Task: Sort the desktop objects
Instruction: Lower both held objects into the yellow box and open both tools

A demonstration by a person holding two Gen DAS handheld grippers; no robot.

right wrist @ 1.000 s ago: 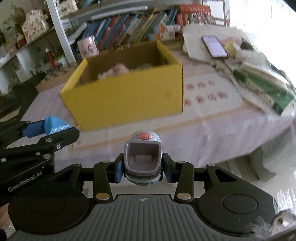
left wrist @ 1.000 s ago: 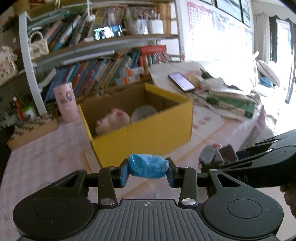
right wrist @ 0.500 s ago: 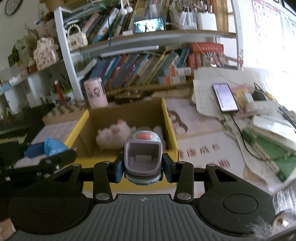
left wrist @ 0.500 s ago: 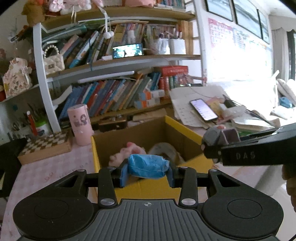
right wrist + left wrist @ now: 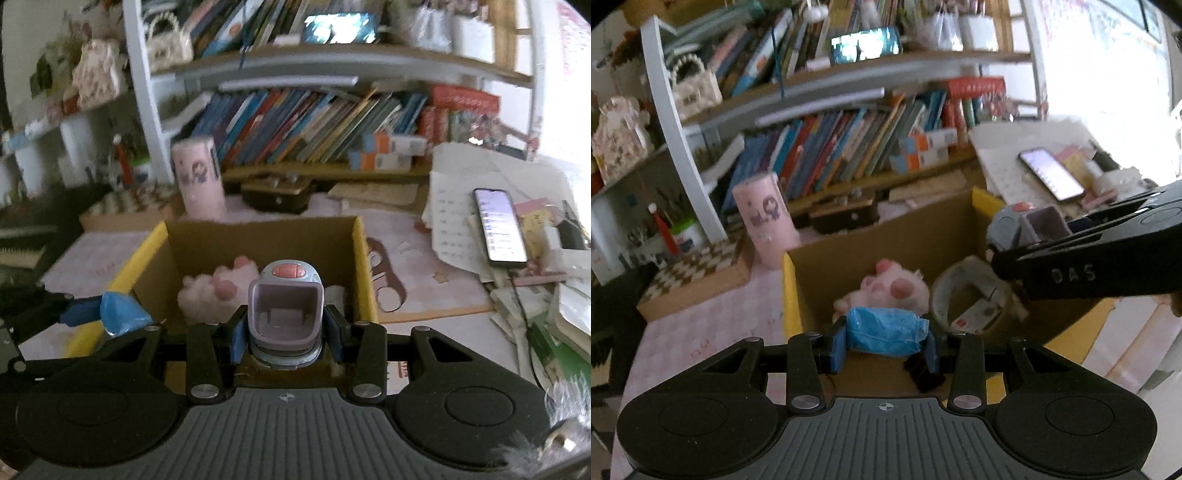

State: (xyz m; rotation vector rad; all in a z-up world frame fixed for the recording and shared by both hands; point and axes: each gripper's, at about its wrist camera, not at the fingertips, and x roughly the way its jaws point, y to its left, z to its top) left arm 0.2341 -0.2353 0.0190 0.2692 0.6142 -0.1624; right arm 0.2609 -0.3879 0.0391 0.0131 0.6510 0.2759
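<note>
Box (image 5: 258, 240) below both grippers; left (image 5: 886, 341) clamps blue packet (image 5: 886, 330), right (image 5: 284, 332) clamps clip (image 5: 284, 306). Might collide releasing together, so close.

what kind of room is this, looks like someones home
Probably a home study or child's desk corner: crowded bookshelves, a desk with papers and a phone, and a yellow cardboard box holding a pink plush toy.
</note>
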